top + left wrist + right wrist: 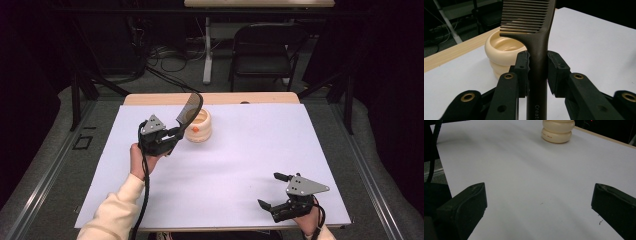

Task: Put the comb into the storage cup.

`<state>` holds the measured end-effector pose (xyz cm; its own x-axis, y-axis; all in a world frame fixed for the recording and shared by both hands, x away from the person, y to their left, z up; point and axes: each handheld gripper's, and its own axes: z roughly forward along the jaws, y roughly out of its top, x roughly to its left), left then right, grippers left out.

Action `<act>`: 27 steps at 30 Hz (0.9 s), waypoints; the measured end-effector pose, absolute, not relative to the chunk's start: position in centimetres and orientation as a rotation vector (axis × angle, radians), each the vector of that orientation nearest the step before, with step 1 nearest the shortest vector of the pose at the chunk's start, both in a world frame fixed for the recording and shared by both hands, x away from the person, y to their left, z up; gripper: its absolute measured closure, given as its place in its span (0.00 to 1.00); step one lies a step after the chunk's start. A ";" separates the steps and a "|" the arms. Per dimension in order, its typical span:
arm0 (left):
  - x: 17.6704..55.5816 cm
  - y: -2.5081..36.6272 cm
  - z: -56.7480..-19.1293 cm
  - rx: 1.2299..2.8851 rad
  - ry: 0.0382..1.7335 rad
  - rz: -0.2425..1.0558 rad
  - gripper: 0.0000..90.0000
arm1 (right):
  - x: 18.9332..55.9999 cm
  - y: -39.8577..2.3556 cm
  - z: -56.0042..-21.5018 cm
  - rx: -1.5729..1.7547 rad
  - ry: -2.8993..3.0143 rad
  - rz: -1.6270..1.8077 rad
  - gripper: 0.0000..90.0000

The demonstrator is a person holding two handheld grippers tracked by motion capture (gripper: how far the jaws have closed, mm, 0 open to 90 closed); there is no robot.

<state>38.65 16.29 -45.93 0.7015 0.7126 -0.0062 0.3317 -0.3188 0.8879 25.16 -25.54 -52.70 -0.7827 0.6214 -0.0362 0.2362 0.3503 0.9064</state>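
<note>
Left hand-held gripper (175, 135): upper left of centre in the high view, held above the table (240, 165); its jaws are closed most of the way and clamp the handle of a dark comb (537, 60).
Comb: in the left gripper view the handle runs up between the two black pads, both pressing on it, and the toothed part sits at the top centre of the frame; in the high view the comb (190, 111) slants up and to the right from the gripper, its toothed end over the cup.
Cup (198, 126): cream-coloured, ribbed, standing upright on the table just right of the left gripper; upper left of the left gripper view, top centre of the right gripper view.
Right hand-held gripper (274, 190): lower right of the high view, low over the table; jaws spread wide, nothing between them.
Table: covered by a white sheet, with a wooden edge along the far side.
</note>
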 end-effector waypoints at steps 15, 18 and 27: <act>39.0 16.2 -45.2 1.901 0.798 0.483 0.80 | 25.2 -25.4 -52.8 0.753 2.246 1.412 0.00; 39.0 16.1 -45.0 1.897 0.797 0.485 0.80 | 25.2 -25.4 -52.8 0.752 2.248 1.412 0.00; 39.5 15.6 -44.6 1.884 0.784 0.468 0.80 | 25.2 -25.4 -52.8 0.753 2.247 1.413 0.00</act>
